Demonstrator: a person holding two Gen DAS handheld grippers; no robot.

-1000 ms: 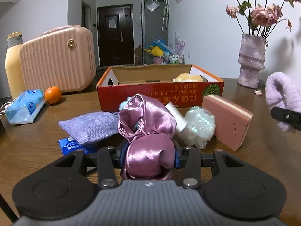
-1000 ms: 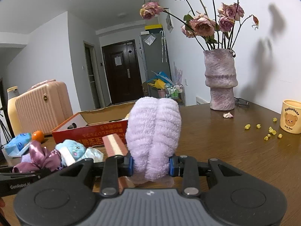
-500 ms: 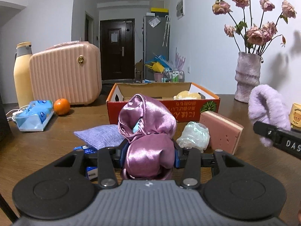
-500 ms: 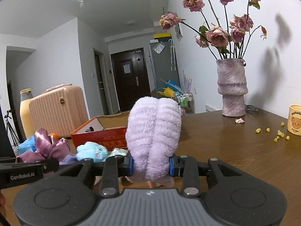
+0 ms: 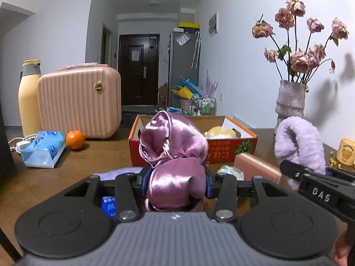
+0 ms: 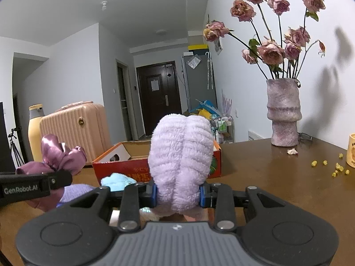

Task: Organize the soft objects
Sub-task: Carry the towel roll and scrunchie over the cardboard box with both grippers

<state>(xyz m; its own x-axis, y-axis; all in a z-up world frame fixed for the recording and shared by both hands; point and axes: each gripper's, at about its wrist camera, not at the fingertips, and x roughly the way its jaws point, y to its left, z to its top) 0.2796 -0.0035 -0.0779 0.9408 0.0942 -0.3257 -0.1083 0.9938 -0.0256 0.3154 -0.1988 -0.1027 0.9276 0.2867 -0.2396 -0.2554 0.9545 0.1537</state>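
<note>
My left gripper (image 5: 175, 182) is shut on a shiny pink satin scrunchie (image 5: 175, 153) and holds it above the table. It also shows in the right wrist view (image 6: 60, 154). My right gripper (image 6: 178, 194) is shut on a fluffy lilac headband (image 6: 180, 155), which also shows at the right of the left wrist view (image 5: 299, 146). An open red cardboard box (image 5: 230, 149) stands behind, with a yellow plush toy (image 5: 219, 133) inside. On the table below lie a lilac cloth (image 5: 115, 174), a pink sponge (image 5: 257, 168), a crumpled clear bag (image 5: 228, 170) and a light blue plush (image 6: 117, 180).
A pink case (image 5: 79, 102), a yellow bottle (image 5: 28, 97), an orange (image 5: 75, 139) and a tissue pack (image 5: 42, 149) stand at the left. A vase of dried roses (image 6: 284, 113) stands at the back right. A yellow mug (image 5: 346, 155) and yellow crumbs (image 6: 332, 169) are at the right.
Both grippers have risen from the table with their items still held. The objects on the table now sit lower in both views.
</note>
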